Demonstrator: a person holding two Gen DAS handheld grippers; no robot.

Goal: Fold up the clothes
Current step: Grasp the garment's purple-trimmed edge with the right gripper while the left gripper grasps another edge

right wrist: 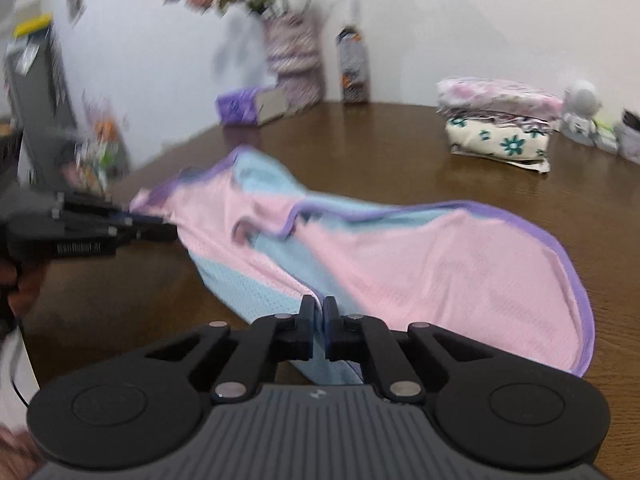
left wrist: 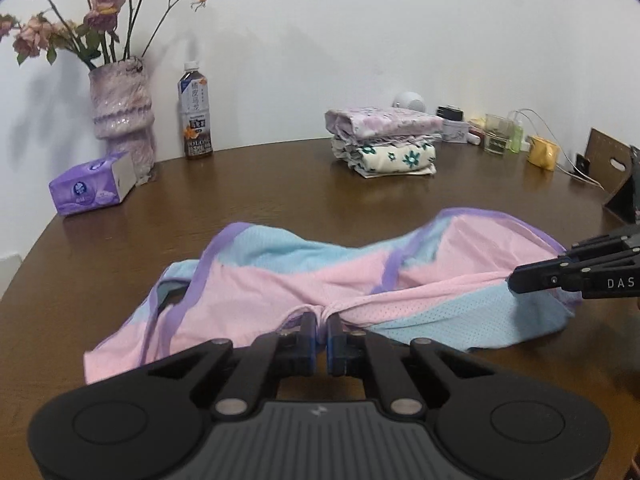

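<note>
Left tool (left wrist: 320, 318) and right tool (right wrist: 319, 304) are each clamped on the near hem of a pink-and-blue mesh garment (left wrist: 320, 280), stretching it taut mid-worktop (left wrist: 280, 184) for folding; a folded stack (left wrist: 384, 140) waits toward the far edge.

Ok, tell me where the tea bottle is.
In the left wrist view the tea bottle stands at the table's far left edge by the wall, just right of the flower vase.
</note>
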